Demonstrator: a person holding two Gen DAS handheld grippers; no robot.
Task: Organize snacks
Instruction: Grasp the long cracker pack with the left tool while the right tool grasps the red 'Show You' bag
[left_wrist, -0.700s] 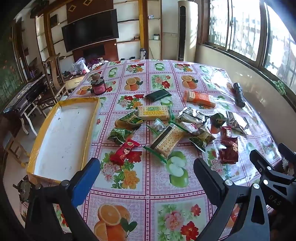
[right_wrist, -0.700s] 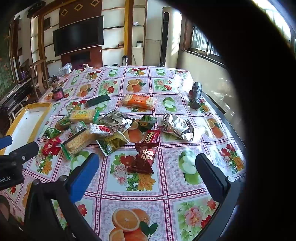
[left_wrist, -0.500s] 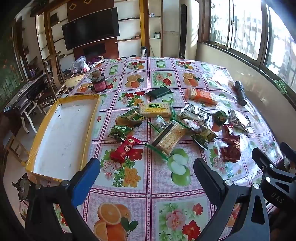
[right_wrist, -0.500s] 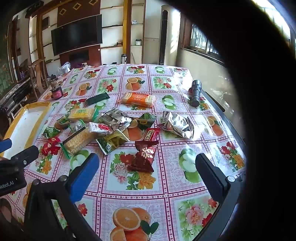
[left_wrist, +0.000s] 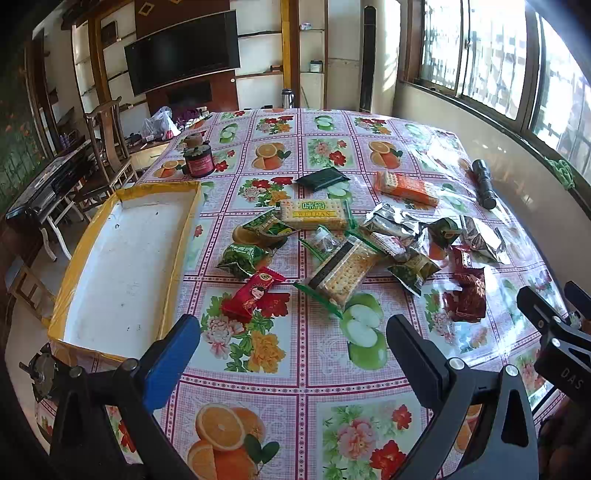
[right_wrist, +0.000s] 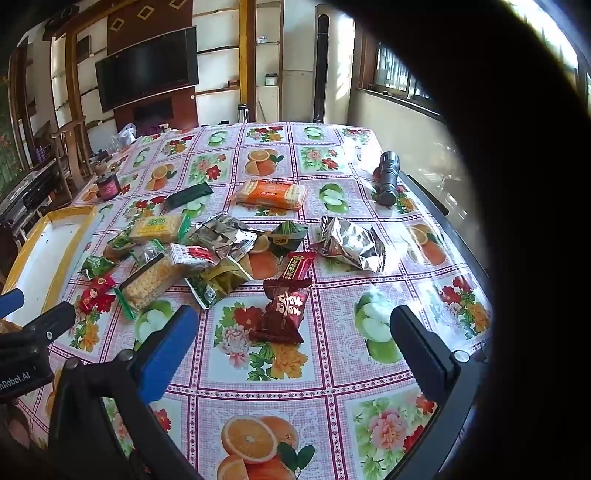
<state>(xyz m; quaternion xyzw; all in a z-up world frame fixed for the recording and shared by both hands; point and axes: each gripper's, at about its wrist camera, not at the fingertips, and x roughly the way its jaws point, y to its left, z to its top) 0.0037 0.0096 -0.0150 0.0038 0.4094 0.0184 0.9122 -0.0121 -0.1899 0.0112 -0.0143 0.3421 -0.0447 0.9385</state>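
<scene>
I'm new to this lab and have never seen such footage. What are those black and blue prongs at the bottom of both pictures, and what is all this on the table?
There is no robot here: a person holds a two-finger gripper in each hand, and a wide-angle camera on each looks forward along its fingers. One picture comes from the left gripper, the other from the right gripper. Both are wide open and hold nothing. On the table lies a scatter of wrapped snacks, among them a red packet, a cracker pack and a dark red pouch. At the left edge sits an empty yellow-rimmed tray. A dark jar and a black flashlight also stand by.
</scene>
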